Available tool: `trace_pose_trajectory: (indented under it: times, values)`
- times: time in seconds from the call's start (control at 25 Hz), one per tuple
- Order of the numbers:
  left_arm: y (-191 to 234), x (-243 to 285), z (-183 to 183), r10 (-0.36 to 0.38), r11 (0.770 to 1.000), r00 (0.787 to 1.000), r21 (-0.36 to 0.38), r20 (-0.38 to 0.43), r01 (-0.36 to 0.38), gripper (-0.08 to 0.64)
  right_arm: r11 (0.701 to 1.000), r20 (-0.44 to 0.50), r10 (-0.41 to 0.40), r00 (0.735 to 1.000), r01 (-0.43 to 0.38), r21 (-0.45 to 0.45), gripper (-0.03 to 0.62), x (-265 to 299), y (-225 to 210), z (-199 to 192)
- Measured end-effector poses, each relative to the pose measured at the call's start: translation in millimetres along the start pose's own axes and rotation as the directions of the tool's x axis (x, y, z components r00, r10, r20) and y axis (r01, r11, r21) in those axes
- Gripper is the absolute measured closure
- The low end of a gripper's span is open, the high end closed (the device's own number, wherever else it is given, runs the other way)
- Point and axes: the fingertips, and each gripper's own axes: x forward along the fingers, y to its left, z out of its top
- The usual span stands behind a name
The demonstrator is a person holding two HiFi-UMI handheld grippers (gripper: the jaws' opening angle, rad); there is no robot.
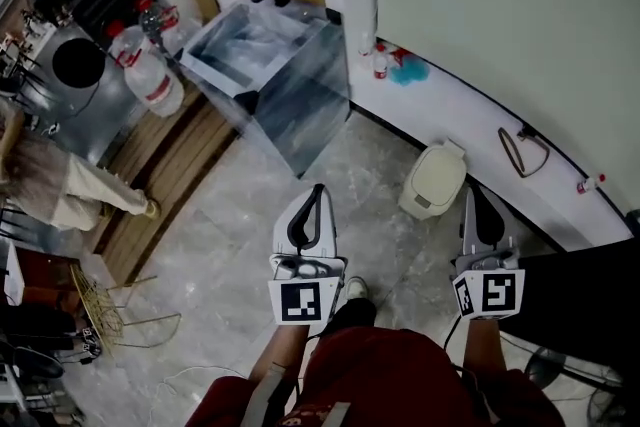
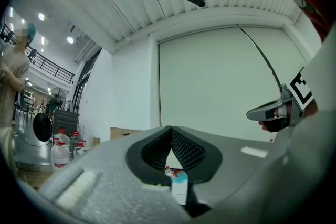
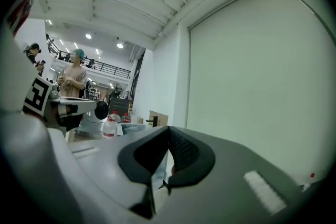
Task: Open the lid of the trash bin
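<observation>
Trash bin (image 1: 433, 180), lid down, stands on the marble floor (image 1: 250, 245) near the foot of the white wall.
From above it shows between my two claws, closer to the right one. My left claw (image 1: 318, 191) and right claw (image 1: 470, 193) both have jaws pressed together, gripping nothing.

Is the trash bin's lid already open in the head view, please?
No, the lid lies flat and shut on top of the cream trash bin by the wall.
</observation>
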Motion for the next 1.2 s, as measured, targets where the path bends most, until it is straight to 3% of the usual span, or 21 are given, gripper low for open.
trace_pose_trajectory:
  times: [0.28,0.6,0.88,1.2]
  values:
    - [21.7,29.6,-34.5,-0.058,0.998,0.997,-0.023,-0.044,0.057,0.555,0.999,-0.055,-0.014,0.998,0.012,-0.030,0.592,38.8,18.8,-20.1]
    - [18.0,55.0,-67.2,-0.092,0.995,0.994,-0.052,-0.065,0.088,0.555,0.998,-0.136,-0.066,0.989,0.066,-0.004,0.592,51.3,4.6,-64.8]
    - [-15.2,80.1,-115.1,-0.112,0.994,0.990,-0.031,-0.086,0.109,0.555,0.997,-0.237,-0.075,0.969,0.078,0.006,0.592,59.9,-22.5,-140.9]
    - [-68.9,120.9,-200.2,-0.172,0.985,0.967,-0.050,-0.185,0.166,0.555,0.999,-0.370,-0.018,0.929,0.030,0.027,0.592,82.7,-45.5,-248.9]
